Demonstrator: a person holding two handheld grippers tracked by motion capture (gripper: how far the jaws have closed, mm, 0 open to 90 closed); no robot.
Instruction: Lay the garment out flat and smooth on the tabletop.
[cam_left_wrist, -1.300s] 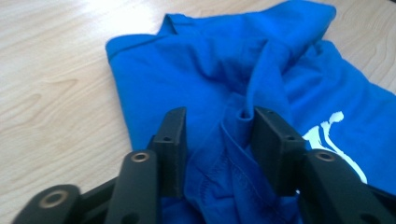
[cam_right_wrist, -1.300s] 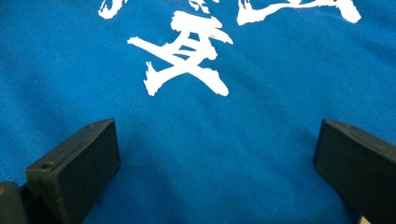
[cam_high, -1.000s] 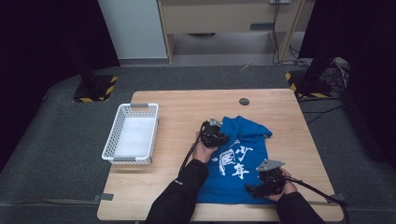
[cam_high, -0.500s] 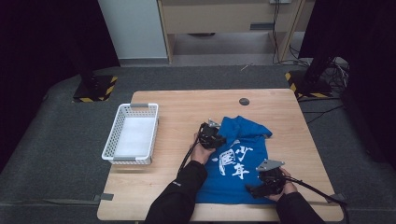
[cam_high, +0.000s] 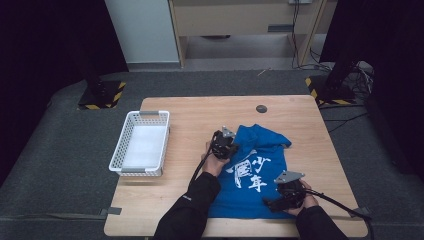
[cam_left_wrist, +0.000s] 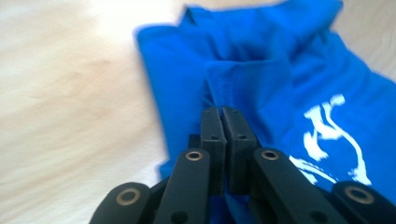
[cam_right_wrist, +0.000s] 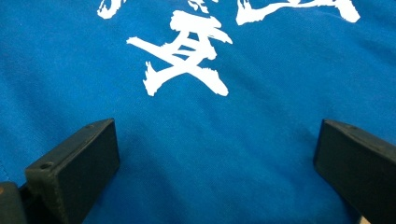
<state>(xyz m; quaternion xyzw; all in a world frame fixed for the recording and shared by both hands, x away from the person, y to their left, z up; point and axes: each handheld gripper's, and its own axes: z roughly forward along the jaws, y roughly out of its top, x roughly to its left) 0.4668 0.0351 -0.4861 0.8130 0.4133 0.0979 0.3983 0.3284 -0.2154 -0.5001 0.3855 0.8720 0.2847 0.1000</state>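
Blue T-shirt (cam_high: 252, 172): it is lying printed side up in the lower centre-right of the high view, on the wooden table (cam_high: 195, 120), its top end bunched toward mid-frame and its hem running along the near table edge.

Left gripper (cam_high: 223, 145): you are holding it at the shirt's upper left corner in the high view; in the left gripper view (cam_left_wrist: 223, 122) its jaws are pressed together with a fold of blue cloth coming out from between them, so you are pinching a sleeve or shoulder edge, which I judge gives you a corner to lift or fold over.

Right gripper (cam_high: 280, 200): you are resting it low in the high view, over the shirt's lower right part; in the right gripper view (cam_right_wrist: 215, 149) the jaws are standing wide apart with flat blue fabric between them and nothing caught, probably lined up to take the hem side.

White lettering (cam_right_wrist: 184, 46): it is sitting in the upper half of the right gripper view, above the spread jaws, showing the tool is pointing up the shirt's front.

White basket (cam_high: 142, 145): it is waiting at the left of the high view, well apart from the shirt, likely as the place for the folded garment.

Work in hand: you are, by my reading, securing two corners before a fold.
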